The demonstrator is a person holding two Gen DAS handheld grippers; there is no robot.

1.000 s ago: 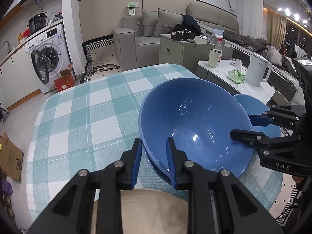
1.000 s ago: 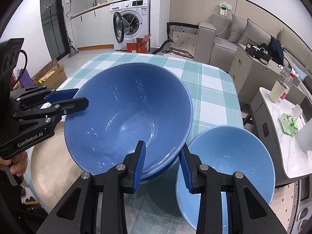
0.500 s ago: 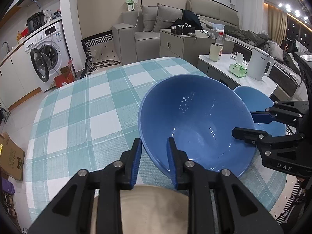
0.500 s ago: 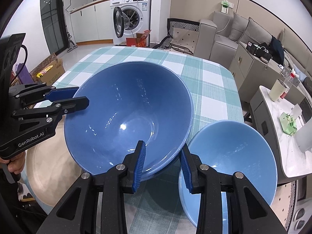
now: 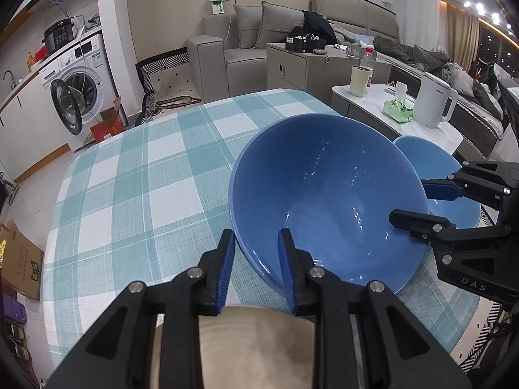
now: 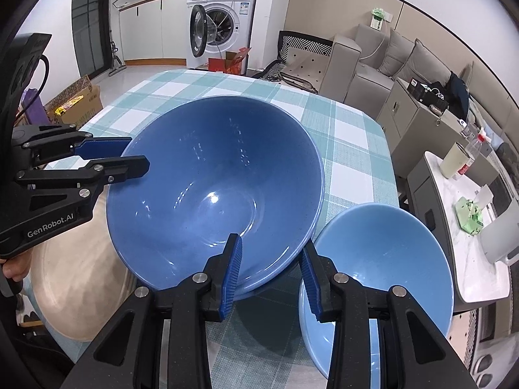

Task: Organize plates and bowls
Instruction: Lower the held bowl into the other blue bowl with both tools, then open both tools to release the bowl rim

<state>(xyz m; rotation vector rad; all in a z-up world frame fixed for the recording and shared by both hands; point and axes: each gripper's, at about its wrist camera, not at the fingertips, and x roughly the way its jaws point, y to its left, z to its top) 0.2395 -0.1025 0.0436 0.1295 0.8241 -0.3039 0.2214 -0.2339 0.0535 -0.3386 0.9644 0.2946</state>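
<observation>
A large dark blue bowl (image 5: 327, 194) (image 6: 214, 191) hangs over the checked table, gripped from two sides. My left gripper (image 5: 256, 243) (image 6: 129, 155) is shut on its rim nearest me. My right gripper (image 6: 271, 253) (image 5: 408, 201) is shut on the opposite rim. Under the bowl in the right wrist view a second dark blue rim (image 6: 256, 288) shows. A smaller light blue bowl (image 6: 379, 259) (image 5: 431, 168) sits to the right of it. A beige plate (image 5: 259, 343) (image 6: 74, 275) lies below my left gripper.
The table (image 5: 136, 178) has a teal and white checked cloth. A side table (image 5: 389, 107) with a kettle, a cup and a tissue pack stands beyond its right edge. A sofa, a cabinet and a washing machine stand farther off.
The large bowl has risen and now sits higher above the table, held by both grippers. The lower rim under it shows less in the left wrist view.
</observation>
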